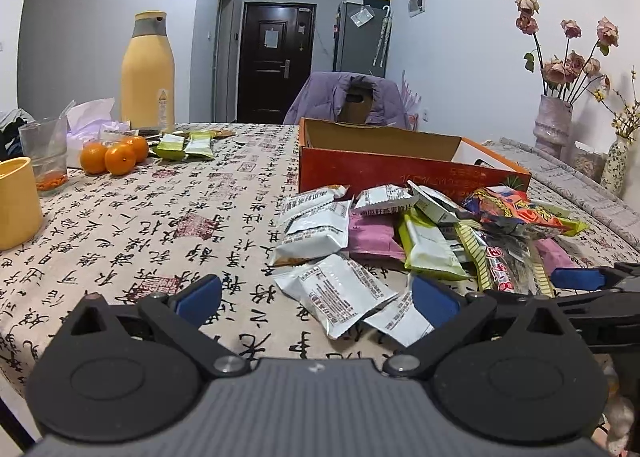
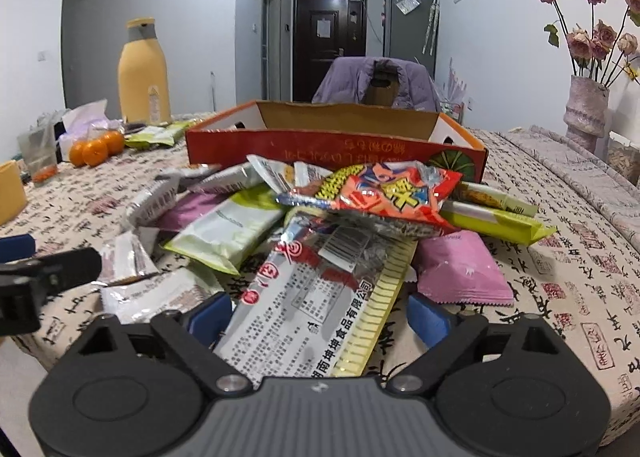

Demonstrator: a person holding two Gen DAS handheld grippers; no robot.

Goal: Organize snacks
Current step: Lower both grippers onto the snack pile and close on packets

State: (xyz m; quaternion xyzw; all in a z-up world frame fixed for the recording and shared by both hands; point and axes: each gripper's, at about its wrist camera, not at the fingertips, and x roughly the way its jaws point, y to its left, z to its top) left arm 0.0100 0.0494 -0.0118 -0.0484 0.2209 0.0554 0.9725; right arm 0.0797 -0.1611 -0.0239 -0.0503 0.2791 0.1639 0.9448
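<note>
A heap of snack packets (image 1: 420, 233) lies on the calligraphy-print tablecloth in front of an open orange cardboard box (image 1: 400, 171). My left gripper (image 1: 316, 299) is open at the heap's near left side, with a white packet (image 1: 340, 295) lying on the table between its fingers, untouched. In the right wrist view the box (image 2: 320, 145) stands behind the heap. My right gripper (image 2: 318, 319) is open around the near end of a long clear packet with red print (image 2: 304, 309). The packet's yellow-striped edge stays clear of the right pad. A red and yellow bag (image 2: 384, 193) tops the heap.
At the far left stand a tall yellow bottle (image 1: 148, 77), some oranges (image 1: 114, 155), a glass (image 1: 46, 155) and a yellow cup (image 1: 16, 203). A vase of dried roses (image 1: 554, 125) is at the right. A chair with a purple jacket (image 1: 348, 99) is behind the box.
</note>
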